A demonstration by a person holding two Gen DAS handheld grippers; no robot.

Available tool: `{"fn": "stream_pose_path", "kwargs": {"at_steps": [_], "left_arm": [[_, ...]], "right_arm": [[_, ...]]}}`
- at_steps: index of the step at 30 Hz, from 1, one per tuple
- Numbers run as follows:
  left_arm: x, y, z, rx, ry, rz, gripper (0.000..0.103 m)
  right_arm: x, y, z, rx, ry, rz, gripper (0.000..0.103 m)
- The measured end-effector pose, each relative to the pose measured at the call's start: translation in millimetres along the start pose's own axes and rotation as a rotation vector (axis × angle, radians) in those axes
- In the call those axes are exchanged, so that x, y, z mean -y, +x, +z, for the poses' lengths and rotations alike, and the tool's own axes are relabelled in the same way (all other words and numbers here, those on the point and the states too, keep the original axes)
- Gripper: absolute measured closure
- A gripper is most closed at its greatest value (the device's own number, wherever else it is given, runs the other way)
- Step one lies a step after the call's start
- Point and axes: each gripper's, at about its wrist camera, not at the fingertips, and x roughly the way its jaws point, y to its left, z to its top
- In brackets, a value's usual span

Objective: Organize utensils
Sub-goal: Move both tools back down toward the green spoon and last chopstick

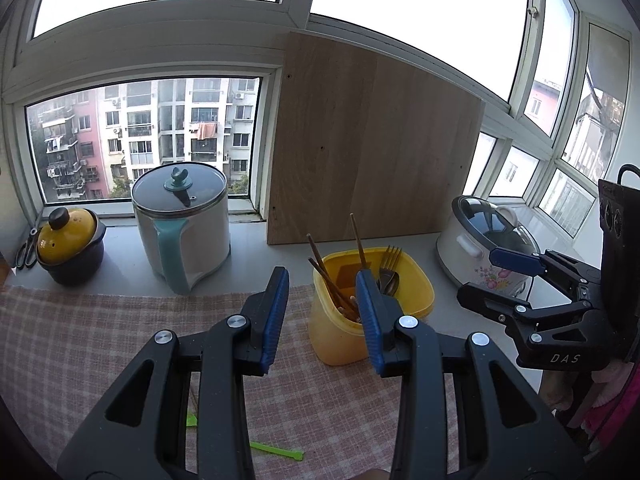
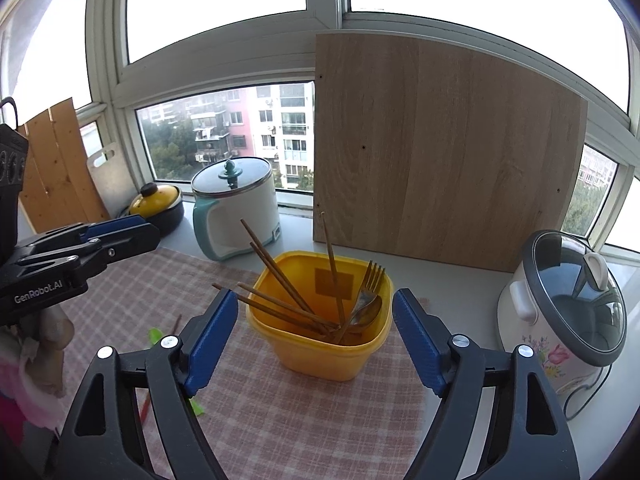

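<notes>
A yellow plastic tub (image 2: 320, 354) (image 1: 336, 340) stands on the checked cloth (image 2: 280, 420). It holds several brown chopsticks (image 2: 280, 276) (image 1: 328, 280), a fork (image 2: 370, 282) (image 1: 390, 262) and a spoon (image 2: 366, 312). My right gripper (image 2: 316, 340) is open and empty, its blue pads either side of the tub, just in front of it. My left gripper (image 1: 322, 312) is open and empty, just left of the tub. Green utensils (image 1: 276, 450) (image 2: 156, 336) and a thin red stick (image 2: 146, 404) lie on the cloth, partly hidden by the fingers.
A white and teal electric pot (image 1: 182, 228) (image 2: 236, 208), a yellow-lidded dark pot (image 1: 70, 246) (image 2: 160, 204), a wooden board (image 1: 368, 148) (image 2: 444, 152) against the window, and a flowered rice cooker (image 1: 486, 246) (image 2: 568, 312) stand on the counter. Scissors (image 1: 26, 250) lie far left.
</notes>
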Motion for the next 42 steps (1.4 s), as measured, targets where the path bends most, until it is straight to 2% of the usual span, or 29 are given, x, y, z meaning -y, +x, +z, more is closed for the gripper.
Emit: {"fn": "stream_pose_path", "kwargs": {"at_steps": [13,22,27,31,38,40,42], "left_arm": [[-33.6,-25.0,-31.8,-0.044,0.022,0.079,0.068],[-63.5,-35.9,-63.3,-0.108,0.015,0.148,0.067],[-94.6,-29.8,-93.3,-0.187,-0.067,0.170,0.067],[-111.7,-20.0,-120.7,-0.257,-0.129,0.163,0.067],[-127.8,-10.0,-160.9,-0.328,-0.228,0.147,0.067],[-129.3,-8.3,-168.4,-0.342,-0.245,0.143,0.067],[-130.4,-6.5,-173.8,-0.354,-0.260,0.138,0.067]], "right_arm": [[-35.2,0.5,-16.9,0.008,-0.064,0.007,0.022],[-52.3,11.4,-28.0,-0.002,-0.069,0.082,0.020],[-65.1,25.1,-34.9,-0.069,-0.095,0.181,0.020],[-80.2,41.1,-42.1,-0.148,-0.135,0.216,0.020],[-112.9,70.6,-54.5,-0.253,-0.224,0.293,0.021],[-123.1,82.0,-58.2,-0.284,-0.252,0.311,0.024],[-133.5,94.9,-62.1,-0.324,-0.282,0.341,0.031]]}}
